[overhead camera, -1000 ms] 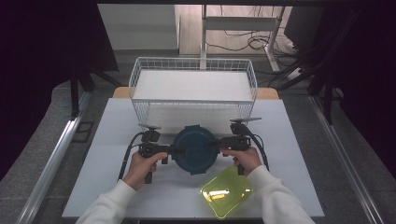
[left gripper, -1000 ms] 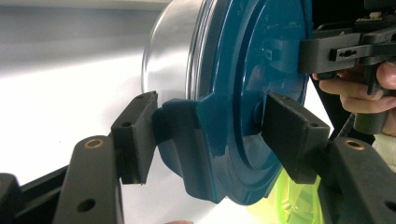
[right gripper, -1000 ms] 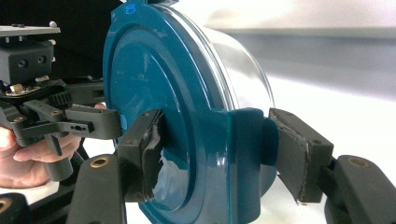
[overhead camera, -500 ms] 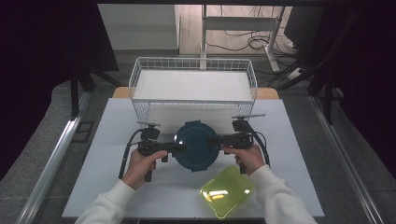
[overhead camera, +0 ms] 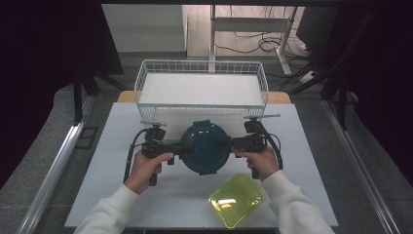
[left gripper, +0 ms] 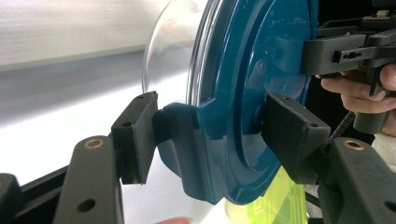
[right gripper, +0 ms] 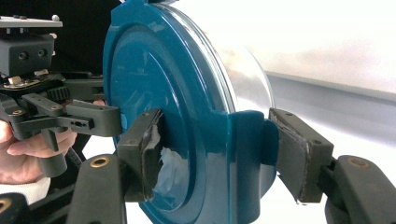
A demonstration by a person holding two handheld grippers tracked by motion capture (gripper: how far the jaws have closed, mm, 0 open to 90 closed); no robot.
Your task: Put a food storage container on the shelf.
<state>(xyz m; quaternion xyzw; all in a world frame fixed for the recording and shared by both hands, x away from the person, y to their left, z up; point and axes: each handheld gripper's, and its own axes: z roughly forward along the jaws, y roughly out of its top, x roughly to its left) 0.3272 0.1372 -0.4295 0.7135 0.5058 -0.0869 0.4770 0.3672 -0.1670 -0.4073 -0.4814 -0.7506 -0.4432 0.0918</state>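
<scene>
Container (overhead camera: 204, 147), blue-lidded, is sitting between both hand-held grippers, over the worktop (overhead camera: 311, 146) near the basket (overhead camera: 202, 90). The gripper views are revealing its clear bowl. Left hand-held gripper (left gripper: 205, 135) and right hand-held gripper (right gripper: 217, 147) are each clamping a lid tab.

Grey floor (overhead camera: 58, 112), dark curtains (overhead camera: 53, 44), cables (overhead camera: 253, 44) behind white table (overhead camera: 126, 126).

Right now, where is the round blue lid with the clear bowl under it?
In the high view the round blue-lidded clear bowl sits mid-table, clamped between the left gripper and right gripper, behind the yellow-green lid and before the white wire basket.
</scene>
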